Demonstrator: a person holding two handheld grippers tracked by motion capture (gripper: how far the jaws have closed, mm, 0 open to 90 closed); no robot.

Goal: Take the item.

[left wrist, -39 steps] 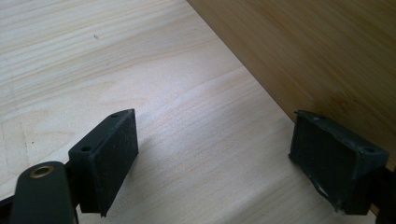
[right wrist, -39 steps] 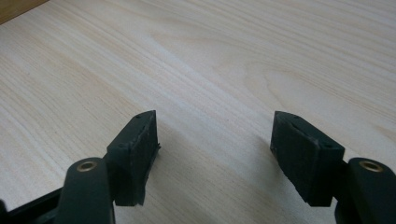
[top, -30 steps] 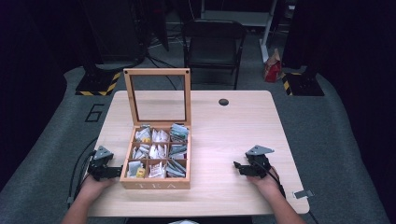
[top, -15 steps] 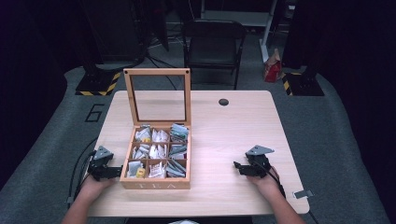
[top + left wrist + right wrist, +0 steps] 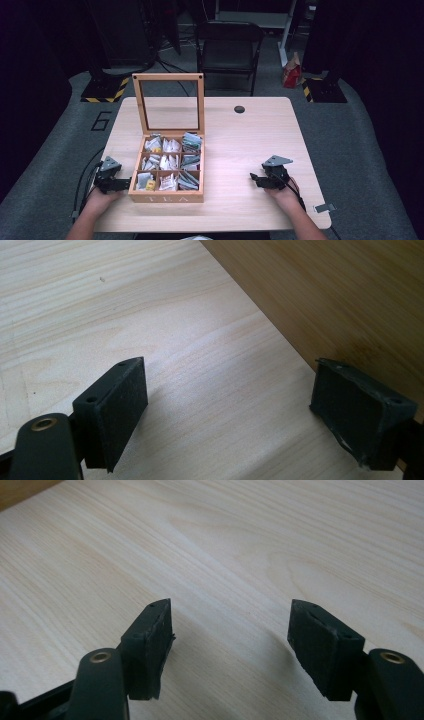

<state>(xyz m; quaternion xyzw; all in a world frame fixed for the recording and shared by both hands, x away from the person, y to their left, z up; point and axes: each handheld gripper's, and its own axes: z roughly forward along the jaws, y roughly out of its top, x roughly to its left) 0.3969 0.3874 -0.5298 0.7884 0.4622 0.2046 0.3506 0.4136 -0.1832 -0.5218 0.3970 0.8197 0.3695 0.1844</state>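
Note:
A wooden tea box (image 5: 167, 193) stands at the front left of the table (image 5: 250, 140), its glass-paned lid (image 5: 168, 77) propped upright. Its compartments hold several tea bags (image 5: 170, 162). My left gripper (image 5: 122, 184) rests on the table just left of the box. It is open (image 5: 227, 375), with nothing between its jaws and the box's side wall (image 5: 320, 295) close beside one jaw. My right gripper (image 5: 254, 179) lies on the table well to the right of the box. Its jaws (image 5: 231, 610) have just been closing a little but stand open over bare wood.
A round black grommet (image 5: 239, 109) sits near the table's far edge. A small metal clip (image 5: 322, 207) lies at the front right corner. Behind the table stand a black chair (image 5: 227, 45) and a red object (image 5: 291, 75) on the floor.

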